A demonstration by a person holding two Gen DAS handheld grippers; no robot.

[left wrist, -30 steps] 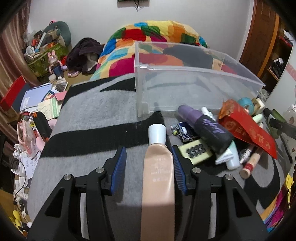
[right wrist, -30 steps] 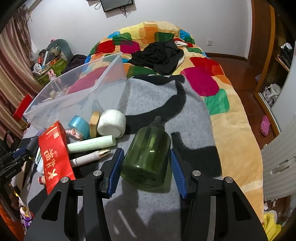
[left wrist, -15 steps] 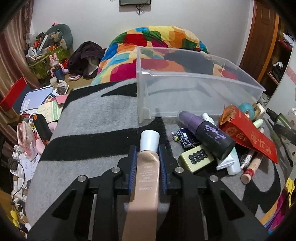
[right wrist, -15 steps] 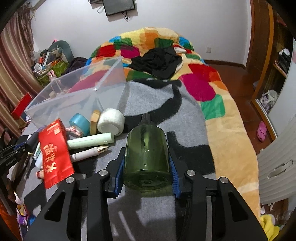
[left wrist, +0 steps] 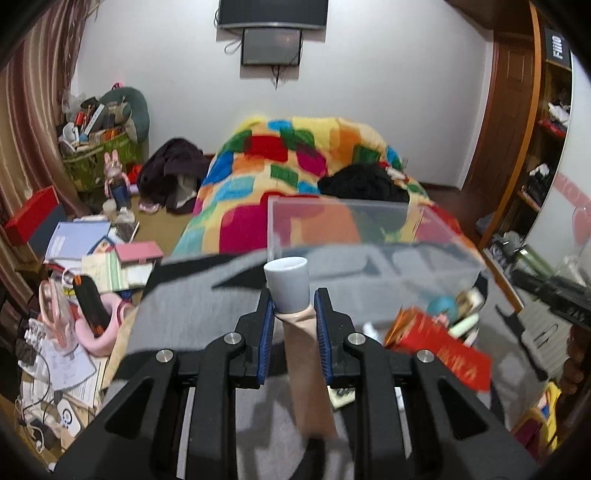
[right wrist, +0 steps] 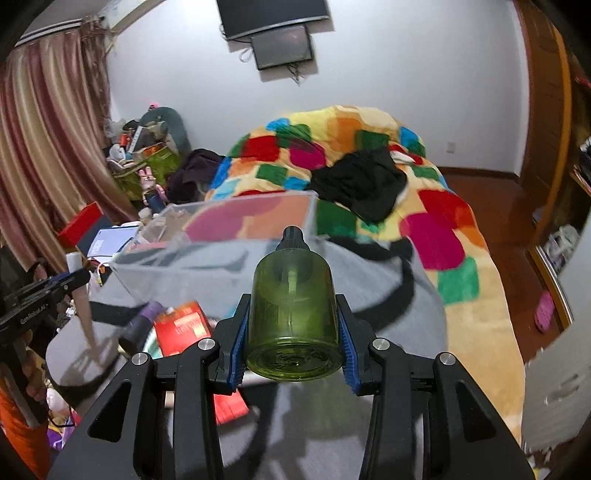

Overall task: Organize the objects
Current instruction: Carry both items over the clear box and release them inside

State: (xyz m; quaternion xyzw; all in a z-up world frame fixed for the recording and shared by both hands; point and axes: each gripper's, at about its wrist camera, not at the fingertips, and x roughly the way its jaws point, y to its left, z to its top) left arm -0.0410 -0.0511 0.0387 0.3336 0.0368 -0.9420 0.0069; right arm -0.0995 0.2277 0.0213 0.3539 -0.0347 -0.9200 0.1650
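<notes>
Both grippers were clamped on loads at frame centre, the left gripper pinching a beige tube below its white cap, the right gripper squeezing a green bottle, each raised before the clear bin above the grey blanket.

White walls, a dark wall-mounted screen up top with a smaller panel under it. Striped curtain on the left, wood wardrobe right, glossy wood floor past the bed. Bed has a multicolour patchwork blanket and a grey-black blanket; floor clutter along the left.
</notes>
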